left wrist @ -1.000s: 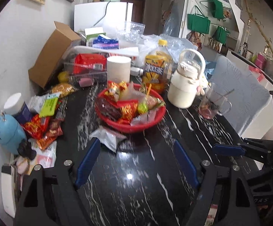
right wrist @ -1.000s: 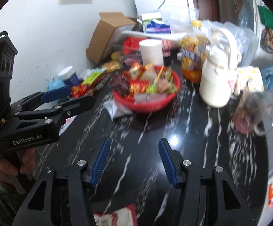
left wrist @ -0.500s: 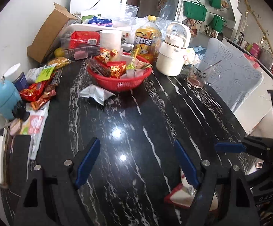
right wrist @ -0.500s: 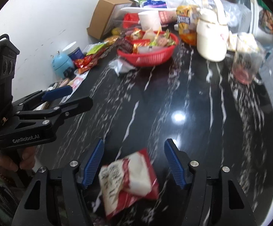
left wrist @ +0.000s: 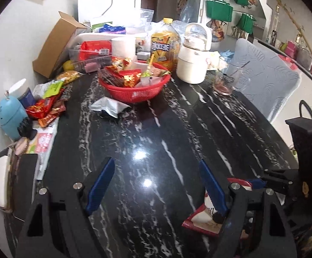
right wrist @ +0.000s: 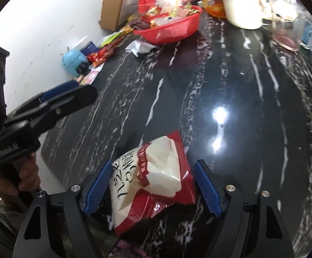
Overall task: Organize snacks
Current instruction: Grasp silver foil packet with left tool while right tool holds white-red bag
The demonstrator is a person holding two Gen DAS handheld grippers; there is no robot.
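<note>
Left wrist view: the left tongs (left wrist: 156,185) are held open over bare glossy black tabletop (left wrist: 156,133), gripping nothing. The red mesh basket (left wrist: 134,90), far off, is heaped; a packet added there could slide off.

Right wrist view: the right tongs (right wrist: 150,186) are spread open around a puffy red-and-white snack bag (right wrist: 153,178), not yet gripped. The slick crinkled film could be squeezed out sideways.

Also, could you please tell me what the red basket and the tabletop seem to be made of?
Red basket: likely moulded plastic, given its fine mesh wall and uniform colour. Tabletop: seemingly polished black stone with white veins, glossy enough to mirror lights.
</note>
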